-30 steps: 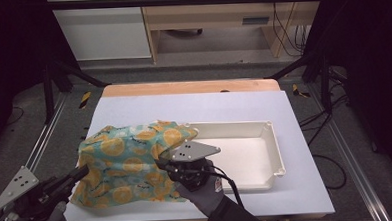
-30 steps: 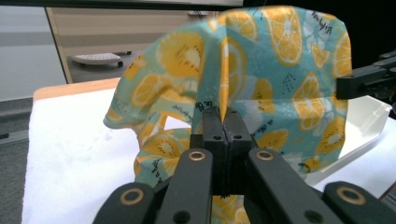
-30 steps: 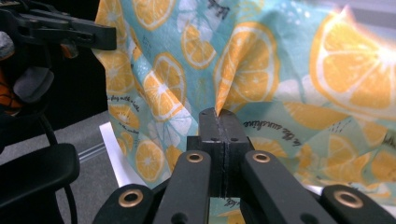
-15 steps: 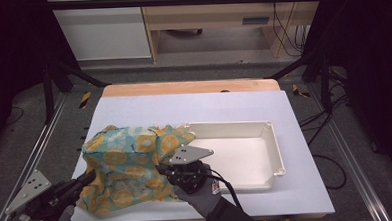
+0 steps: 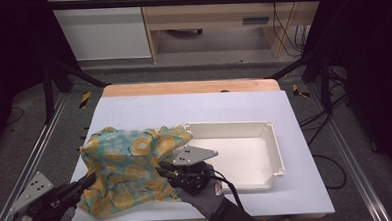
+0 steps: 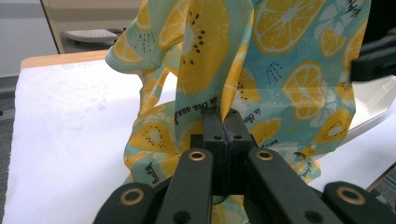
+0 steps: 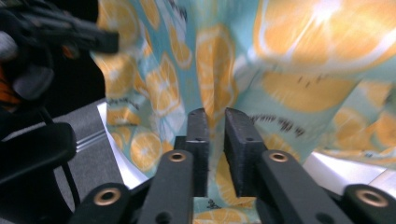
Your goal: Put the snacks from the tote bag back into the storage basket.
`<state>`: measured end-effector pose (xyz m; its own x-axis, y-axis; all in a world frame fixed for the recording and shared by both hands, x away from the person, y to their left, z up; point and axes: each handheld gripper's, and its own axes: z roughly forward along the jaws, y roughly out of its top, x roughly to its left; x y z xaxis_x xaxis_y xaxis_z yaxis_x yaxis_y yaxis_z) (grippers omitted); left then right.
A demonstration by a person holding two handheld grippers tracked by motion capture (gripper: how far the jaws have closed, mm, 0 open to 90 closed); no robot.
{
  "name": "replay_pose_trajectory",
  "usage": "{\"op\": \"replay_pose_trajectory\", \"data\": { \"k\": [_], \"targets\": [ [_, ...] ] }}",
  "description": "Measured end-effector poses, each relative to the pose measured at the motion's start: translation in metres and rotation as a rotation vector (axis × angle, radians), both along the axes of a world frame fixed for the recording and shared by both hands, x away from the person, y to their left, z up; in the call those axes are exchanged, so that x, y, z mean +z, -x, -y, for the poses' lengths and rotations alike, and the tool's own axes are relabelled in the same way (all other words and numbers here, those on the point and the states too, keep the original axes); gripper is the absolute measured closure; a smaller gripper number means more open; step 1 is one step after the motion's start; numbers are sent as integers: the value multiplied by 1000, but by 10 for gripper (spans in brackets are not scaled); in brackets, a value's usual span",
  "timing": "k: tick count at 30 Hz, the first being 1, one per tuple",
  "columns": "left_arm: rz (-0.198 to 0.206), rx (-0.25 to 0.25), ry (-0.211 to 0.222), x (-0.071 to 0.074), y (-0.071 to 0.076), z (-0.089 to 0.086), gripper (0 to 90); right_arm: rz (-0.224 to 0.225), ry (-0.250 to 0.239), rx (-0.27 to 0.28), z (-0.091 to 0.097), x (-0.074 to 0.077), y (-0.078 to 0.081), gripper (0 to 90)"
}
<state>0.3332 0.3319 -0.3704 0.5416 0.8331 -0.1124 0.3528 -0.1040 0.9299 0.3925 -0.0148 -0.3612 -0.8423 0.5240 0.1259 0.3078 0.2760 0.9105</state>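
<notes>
Fruit-print cloth held up over the white table

High view: teal cloth [image 5: 131, 168] bunched left of the cream tray [image 5: 236, 154] on the white table [image 5: 209, 110]. Left gripper view: left gripper [image 6: 224, 123] clenched on a fold. Right gripper view: right gripper [image 7: 216, 122] jaws have just been opening, cloth between them, released.

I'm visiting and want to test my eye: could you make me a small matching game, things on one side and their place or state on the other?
Things:
1. fruit-print cloth
2. white tray
3. left gripper
4. right gripper

States:
A. jaws just opening, a gap between them, cloth in the gap
B. bunched on the table's left side, one edge over the tray's corner
C. jaws pressed shut on a fold of cloth
D. on the table's right side, nothing lying on its floor

Pairs: 1-B, 2-D, 3-C, 4-A
</notes>
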Motion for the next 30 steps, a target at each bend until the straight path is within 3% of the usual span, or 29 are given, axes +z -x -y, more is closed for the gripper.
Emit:
{"op": "replay_pose_trajectory", "data": {
  "k": [6,11,13,16,20,24,26,30],
  "targets": [
    [-1,0,0,0,0,0,897,63,-67,-39,14,21,4,655],
    [-1,1,3,0,0,0,897,139,-100,-115,24,34,-5,571],
    [-1,1,2,0,0,0,897,170,-98,-138,25,35,-10,528],
    [-2,0,2,0,0,0,897,180,-88,-160,23,35,-19,460],
    [-2,-1,3,0,-1,-1,897,190,-75,-152,16,34,-25,417],
    [-4,1,6,0,-1,-1,897,165,-66,-123,9,33,-27,477],
    [-4,0,6,0,-1,-1,897,144,-54,-103,7,32,-27,561],
    [-5,0,7,0,-1,0,896,118,-37,-94,6,32,-25,820]
  ]
}}
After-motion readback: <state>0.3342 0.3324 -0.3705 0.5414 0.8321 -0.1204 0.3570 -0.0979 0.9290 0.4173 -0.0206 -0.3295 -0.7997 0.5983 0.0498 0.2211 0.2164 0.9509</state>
